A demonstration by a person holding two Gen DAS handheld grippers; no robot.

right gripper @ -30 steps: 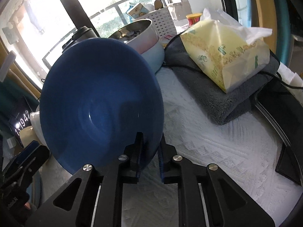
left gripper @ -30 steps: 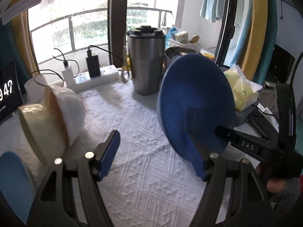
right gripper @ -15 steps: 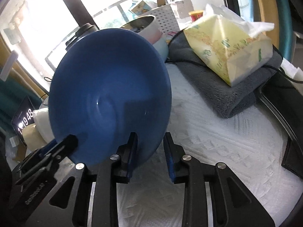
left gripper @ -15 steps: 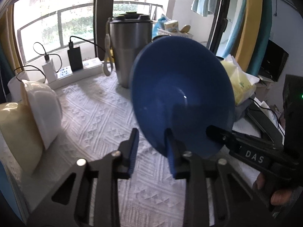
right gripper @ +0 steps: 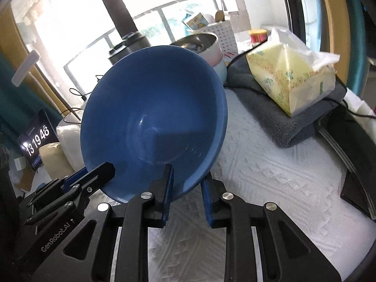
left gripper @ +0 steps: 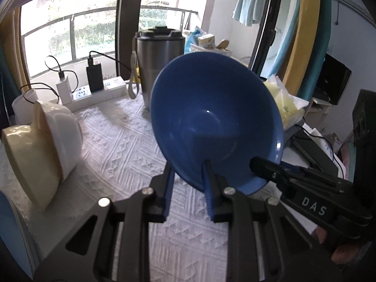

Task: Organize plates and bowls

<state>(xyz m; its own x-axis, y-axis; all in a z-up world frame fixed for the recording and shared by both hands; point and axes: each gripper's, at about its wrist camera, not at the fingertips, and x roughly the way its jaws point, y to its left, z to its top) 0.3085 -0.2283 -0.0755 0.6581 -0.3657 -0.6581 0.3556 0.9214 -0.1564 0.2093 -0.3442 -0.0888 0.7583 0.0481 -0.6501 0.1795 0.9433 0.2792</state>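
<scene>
A blue bowl is held on edge above the white table cloth, its hollow facing both cameras; it also shows in the right wrist view. My left gripper is shut on its lower rim. My right gripper straddles the rim a little further along with its jaws parted, and its finger shows in the left wrist view. A cream bowl and a white bowl stand on edge at the left, nested side by side. A blue plate edge shows at the bottom left.
A steel tumbler, a power strip with chargers, a clock display, a pot, a tissue pack on a grey towel, and a dark tray edge ring the cloth.
My left gripper moved right and shut on the blue bowl's rim. My right gripper's jaws opened from their grip on that rim. The bowl shifted left.
</scene>
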